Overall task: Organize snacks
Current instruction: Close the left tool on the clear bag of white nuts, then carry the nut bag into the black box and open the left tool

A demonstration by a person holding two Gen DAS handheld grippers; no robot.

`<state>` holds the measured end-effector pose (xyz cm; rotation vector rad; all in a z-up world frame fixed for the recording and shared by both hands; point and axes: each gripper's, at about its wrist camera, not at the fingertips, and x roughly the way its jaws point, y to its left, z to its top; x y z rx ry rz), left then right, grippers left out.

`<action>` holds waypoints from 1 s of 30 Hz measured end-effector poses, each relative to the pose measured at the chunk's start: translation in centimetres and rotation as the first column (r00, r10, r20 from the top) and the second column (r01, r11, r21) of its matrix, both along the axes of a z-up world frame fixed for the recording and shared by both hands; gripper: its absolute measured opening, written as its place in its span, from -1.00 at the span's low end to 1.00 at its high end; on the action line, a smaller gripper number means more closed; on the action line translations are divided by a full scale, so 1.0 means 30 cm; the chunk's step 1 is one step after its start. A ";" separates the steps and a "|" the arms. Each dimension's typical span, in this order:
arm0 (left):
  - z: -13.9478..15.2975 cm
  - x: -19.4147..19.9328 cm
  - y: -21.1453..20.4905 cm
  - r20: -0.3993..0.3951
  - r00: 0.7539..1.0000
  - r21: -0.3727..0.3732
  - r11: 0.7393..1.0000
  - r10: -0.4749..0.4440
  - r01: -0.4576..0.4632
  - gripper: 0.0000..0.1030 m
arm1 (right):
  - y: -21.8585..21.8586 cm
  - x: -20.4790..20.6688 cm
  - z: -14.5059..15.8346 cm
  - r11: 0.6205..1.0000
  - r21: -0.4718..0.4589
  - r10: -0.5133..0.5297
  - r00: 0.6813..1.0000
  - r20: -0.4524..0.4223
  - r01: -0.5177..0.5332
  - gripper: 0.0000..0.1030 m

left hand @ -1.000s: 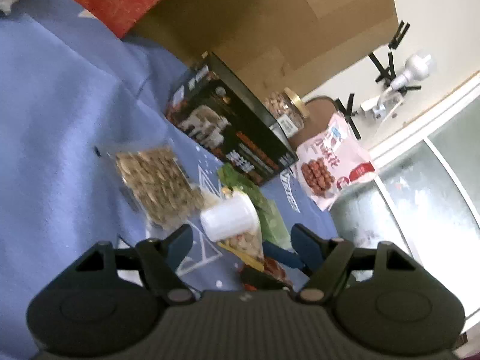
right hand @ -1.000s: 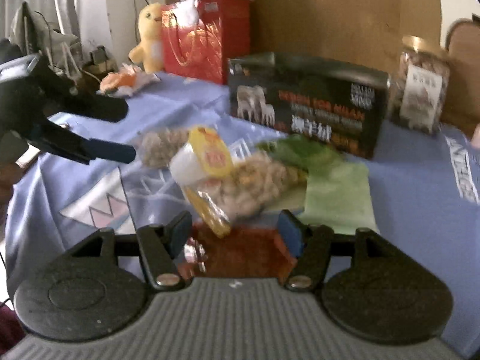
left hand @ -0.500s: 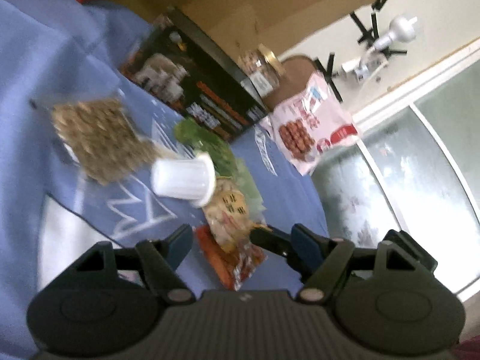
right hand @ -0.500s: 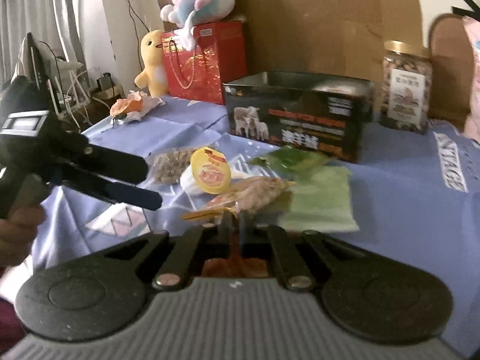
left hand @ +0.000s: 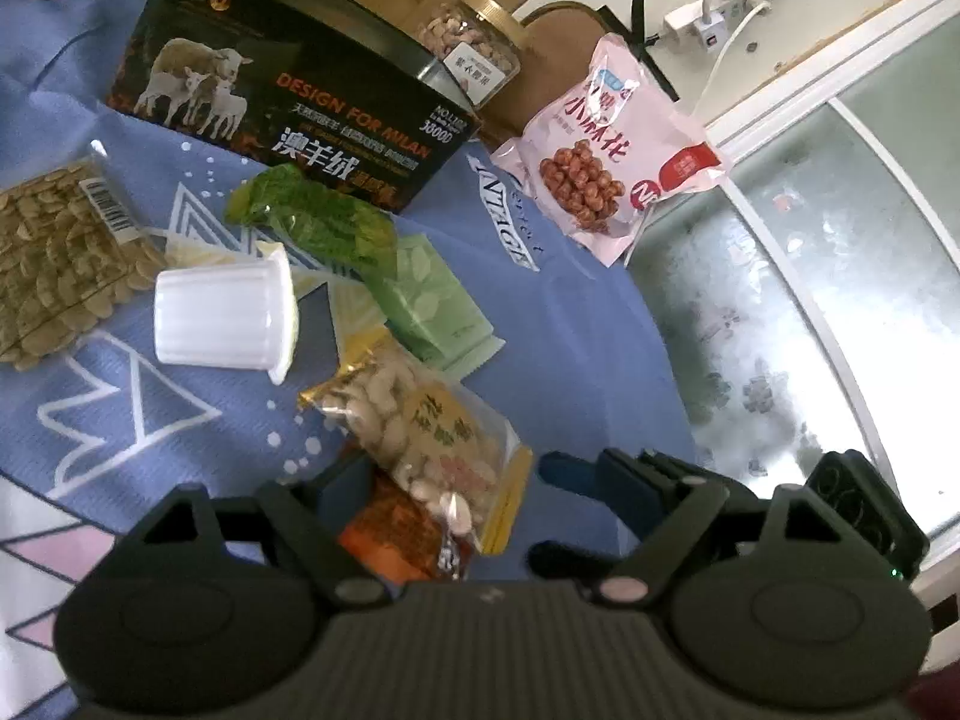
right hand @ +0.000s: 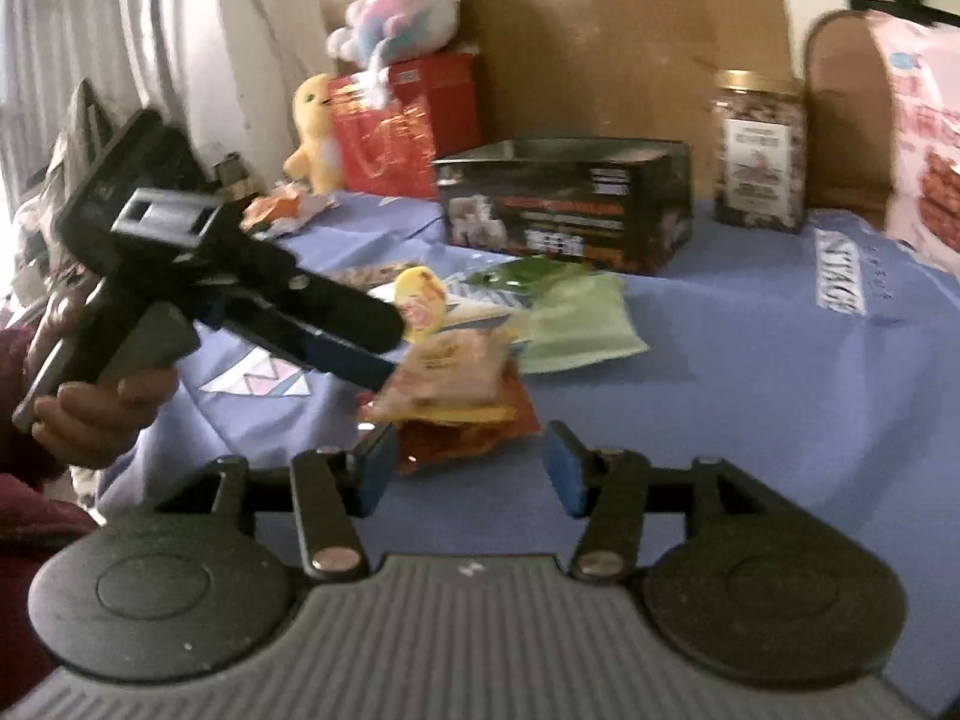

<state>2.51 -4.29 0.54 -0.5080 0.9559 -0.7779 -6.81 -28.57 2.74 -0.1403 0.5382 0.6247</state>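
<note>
A clear peanut bag (left hand: 420,432) lies on an orange-red packet (left hand: 390,534) on the blue cloth. My left gripper (left hand: 456,480) straddles the near end of both; its jaws are opening and the pads do not press. In the right wrist view a hand (right hand: 90,408) holds the left gripper (right hand: 387,348), tips at the peanut bag (right hand: 450,366). My right gripper (right hand: 468,462) is opening, empty, with the orange-red packet (right hand: 468,426) just ahead of its tips. A white jelly cup (left hand: 222,318) lies on its side beside a seed bag (left hand: 54,264) and green packets (left hand: 318,222).
An open black box (left hand: 288,114) stands behind the snacks, with a nut jar (left hand: 474,48) and a pink snack bag (left hand: 612,144) to its right. A red gift bag (right hand: 408,120) and plush toys (right hand: 312,132) sit at the back left. The cloth's edge (left hand: 660,360) drops off at right.
The right gripper was shut half a second ago and now stands open. The left gripper has come in over the peanut bag with its jaws wider.
</note>
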 end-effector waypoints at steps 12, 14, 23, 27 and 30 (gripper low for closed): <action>-0.004 0.006 0.046 -0.026 0.997 0.010 0.998 0.067 -0.067 0.63 | 0.009 0.070 0.007 0.998 -0.059 0.024 0.998 0.061 -0.020 0.34; -0.012 0.016 0.051 -0.040 0.996 0.001 0.997 0.082 -0.082 0.66 | 0.002 0.090 0.009 0.999 -0.028 0.019 0.999 0.048 -0.018 0.37; -0.035 0.053 0.057 -0.074 0.992 -0.049 0.993 0.104 -0.108 0.33 | 0.087 0.137 -0.016 0.995 -0.042 0.085 0.996 -0.013 -0.085 0.21; -0.010 0.052 0.047 -0.040 0.996 -0.060 0.995 0.076 -0.078 0.23 | 0.081 0.105 0.001 0.996 -0.025 0.081 0.997 0.007 -0.081 0.07; 0.019 0.050 0.027 0.000 0.999 -0.056 0.997 0.054 -0.054 0.23 | 0.076 0.090 0.011 0.999 -0.012 0.049 0.998 0.029 -0.048 0.06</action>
